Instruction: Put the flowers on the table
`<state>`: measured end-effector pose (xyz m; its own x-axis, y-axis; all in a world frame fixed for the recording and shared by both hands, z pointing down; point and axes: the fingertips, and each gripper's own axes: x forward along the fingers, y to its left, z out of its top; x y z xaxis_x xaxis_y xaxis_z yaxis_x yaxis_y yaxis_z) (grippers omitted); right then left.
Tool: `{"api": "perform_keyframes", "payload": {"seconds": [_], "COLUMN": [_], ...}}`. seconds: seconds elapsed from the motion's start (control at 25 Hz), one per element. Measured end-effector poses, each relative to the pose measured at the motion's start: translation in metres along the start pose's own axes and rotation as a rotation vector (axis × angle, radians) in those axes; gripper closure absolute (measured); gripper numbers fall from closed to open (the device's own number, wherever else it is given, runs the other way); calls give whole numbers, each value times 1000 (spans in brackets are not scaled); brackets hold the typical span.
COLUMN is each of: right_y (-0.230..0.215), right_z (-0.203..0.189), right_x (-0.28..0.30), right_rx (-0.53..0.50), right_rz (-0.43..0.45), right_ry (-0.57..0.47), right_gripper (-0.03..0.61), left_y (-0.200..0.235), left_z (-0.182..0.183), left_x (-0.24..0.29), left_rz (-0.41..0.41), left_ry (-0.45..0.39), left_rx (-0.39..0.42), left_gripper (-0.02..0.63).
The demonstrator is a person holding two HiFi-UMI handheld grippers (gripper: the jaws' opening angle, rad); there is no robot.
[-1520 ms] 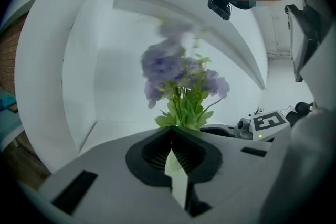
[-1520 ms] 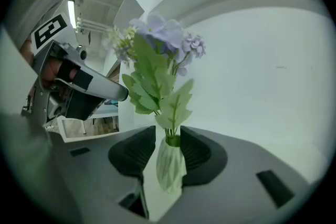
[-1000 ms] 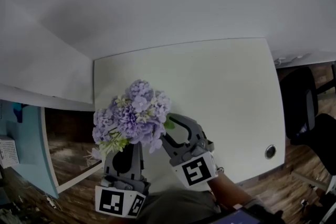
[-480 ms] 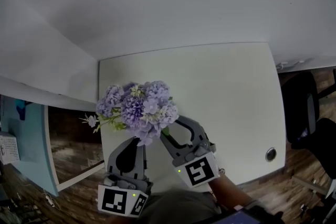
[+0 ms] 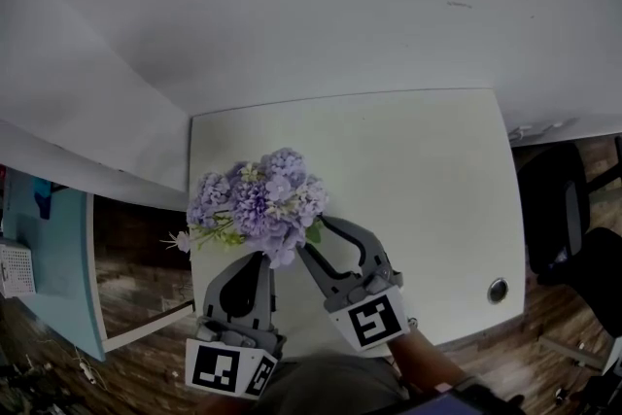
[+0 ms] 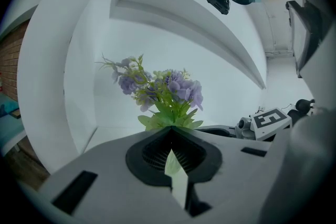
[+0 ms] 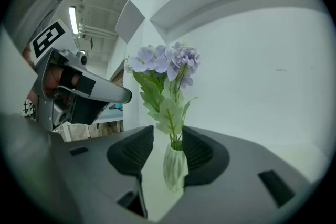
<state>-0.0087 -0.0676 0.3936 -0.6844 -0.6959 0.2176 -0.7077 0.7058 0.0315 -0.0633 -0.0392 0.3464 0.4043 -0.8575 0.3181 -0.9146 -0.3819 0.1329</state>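
Observation:
A bunch of purple flowers with green leaves stands in a small white ribbed vase. It is over the near left part of the white table. In the head view the blooms hide the vase. My right gripper reaches in from the right and is shut on the vase, which lies against its right pad. My left gripper is shut with nothing in it, its tip close beside the leaves. The flowers rise just beyond its jaws. Whether the vase's base touches the table is hidden.
A round metal grommet sits near the table's right front corner. A black chair stands to the right of the table. A light-blue cabinet and wooden floor lie to the left. White walls rise behind the table.
The bouquet leaned over the left gripper before; now it stands more upright above the table's corner, and its side sprig points left. Both grippers have kept their places.

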Motion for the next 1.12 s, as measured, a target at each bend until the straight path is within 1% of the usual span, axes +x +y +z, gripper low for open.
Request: {"api": "perform_keyframes", "payload": {"seconds": [0.48, 0.6, 0.8, 0.92, 1.04, 1.12], "right_y": [5, 7, 18, 28, 38, 45], "right_z": [18, 22, 24, 24, 26, 33], "right_x": [-32, -46, -71, -85, -98, -108], "right_rx": [-7, 19, 56, 89, 151, 162], "right_rz": [-5, -15, -27, -22, -3, 11], "right_ry": [-46, -77, -84, -89, -91, -103], "right_gripper": [400, 402, 402, 402, 411, 417], "left_y": [-23, -32, -50, -60, -69, -74], "left_z": [7, 6, 9, 10, 11, 12], "left_x": [-16, -24, -38, -49, -60, -68], "left_rz": [-14, -21, -38, -42, -41, -34], "left_ry": [-41, -44, -71, -90, -111, -124], "left_rx": [16, 19, 27, 33, 40, 43], "left_gripper": [606, 606, 606, 606, 606, 606]}}
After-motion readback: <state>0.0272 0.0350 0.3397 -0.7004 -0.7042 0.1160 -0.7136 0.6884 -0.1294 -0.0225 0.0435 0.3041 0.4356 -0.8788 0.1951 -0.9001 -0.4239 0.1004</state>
